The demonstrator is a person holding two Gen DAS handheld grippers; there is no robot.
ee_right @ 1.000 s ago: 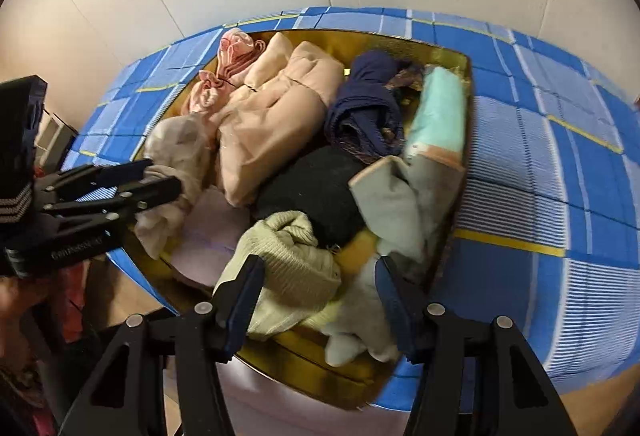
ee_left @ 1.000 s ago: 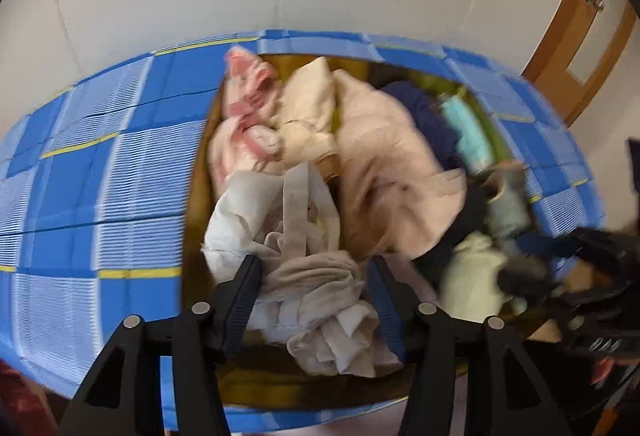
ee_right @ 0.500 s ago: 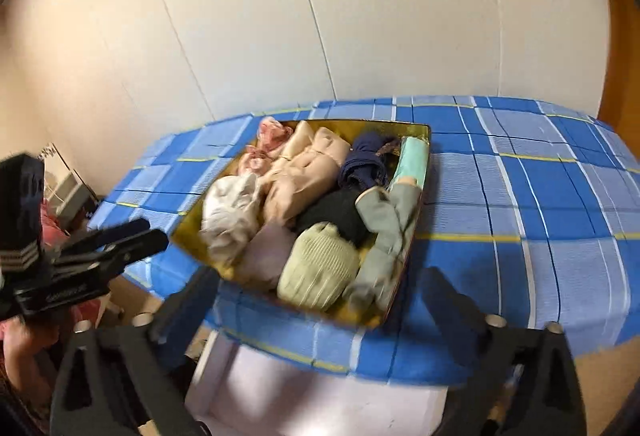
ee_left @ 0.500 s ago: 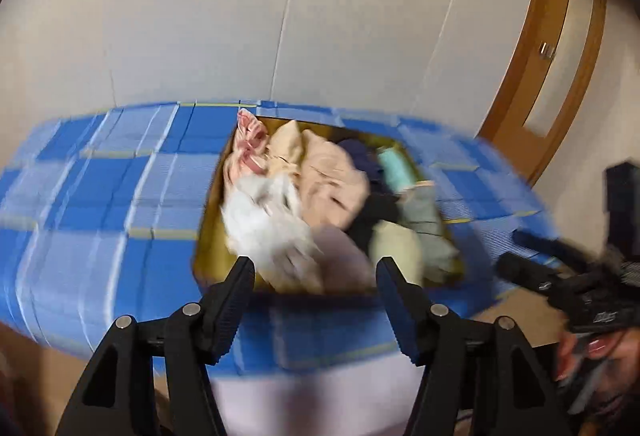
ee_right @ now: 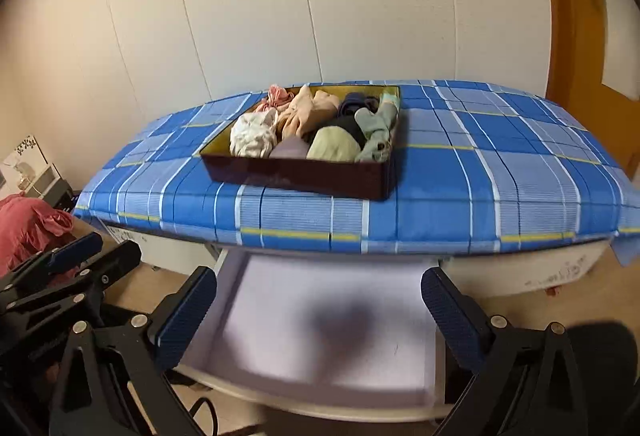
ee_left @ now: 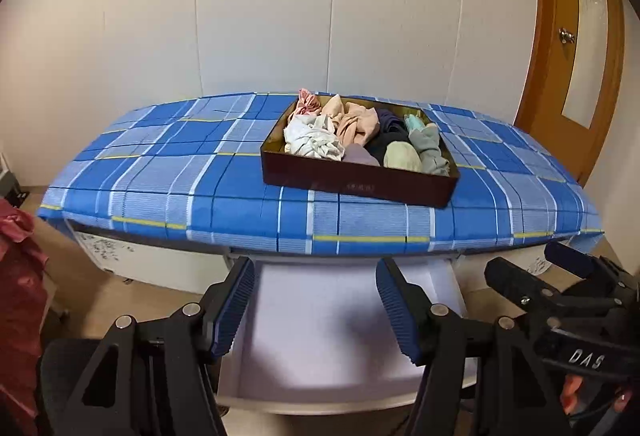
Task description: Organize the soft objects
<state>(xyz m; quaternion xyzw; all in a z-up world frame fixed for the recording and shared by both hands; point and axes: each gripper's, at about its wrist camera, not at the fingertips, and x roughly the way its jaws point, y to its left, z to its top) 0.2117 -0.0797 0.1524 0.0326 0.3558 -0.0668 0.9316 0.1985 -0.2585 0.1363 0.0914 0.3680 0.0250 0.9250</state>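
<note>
Clothes [ee_left: 356,135] all bundled inside box [ee_left: 360,185] on plaid table [ee_left: 168,171]; nothing left loose (sorting looks finished). Left gripper [ee_left: 316,310] and right gripper [ee_right: 320,310] apart, empty, above open drawer [ee_right: 320,332].

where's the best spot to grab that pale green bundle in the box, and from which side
Probably the rounded top of the pale green bundle, coming from above on the near side. It bulges over the box wall at the front corner, with a lilac cloth and a grey-green sock crowding its flanks.
</note>
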